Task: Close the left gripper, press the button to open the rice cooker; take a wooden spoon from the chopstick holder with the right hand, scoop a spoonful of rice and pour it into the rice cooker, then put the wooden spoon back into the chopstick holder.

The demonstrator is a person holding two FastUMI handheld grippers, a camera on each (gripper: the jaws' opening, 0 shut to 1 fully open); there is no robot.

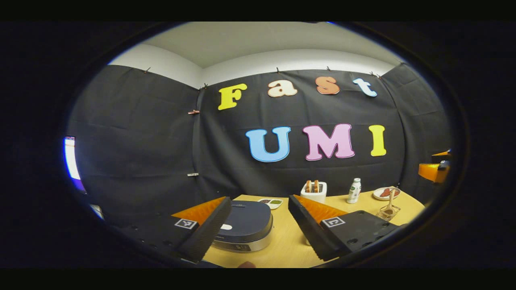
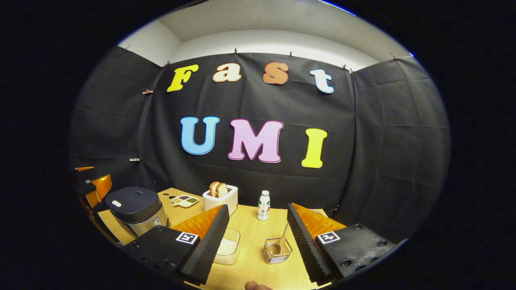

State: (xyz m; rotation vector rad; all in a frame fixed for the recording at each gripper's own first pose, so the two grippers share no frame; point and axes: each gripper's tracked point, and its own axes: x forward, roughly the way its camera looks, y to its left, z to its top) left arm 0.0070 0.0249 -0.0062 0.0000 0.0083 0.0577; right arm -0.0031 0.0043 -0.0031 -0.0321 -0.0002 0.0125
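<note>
Rice cooker (image 1: 244, 226) first: it sits lid down on the table (image 1: 288, 245), right ahead of the left gripper (image 1: 260, 223), whose fingers stand wide apart and hold nothing, the near one crossing the cooker's left edge in the left gripper view. The right gripper (image 2: 258, 233) is likewise spread wide and empty, hovering above the table with the chopstick holder (image 2: 277, 251) between its fingers and the wooden spoon (image 2: 281, 243) leaning in it, bowl down. Just beside the left finger of that gripper lies a clear rice container (image 2: 227, 246) with white grains in it. Farther out stand a toaster (image 2: 220, 197) with bread, a small bottle (image 2: 263, 206), a divided dish (image 2: 184, 200) and, in the left gripper view, a plate (image 1: 386, 193). By my judgement the task is at its start: the lid button is unpressed and the spoon untouched. Risks: pressing with the fingers spread could miss the button or slide off the smooth lid; a careless grab could tip the light wire holder or knock the spoon out. Count: one cooker, one spoon, one holder, one rice container, one toaster, one bottle, two grippers.
</note>
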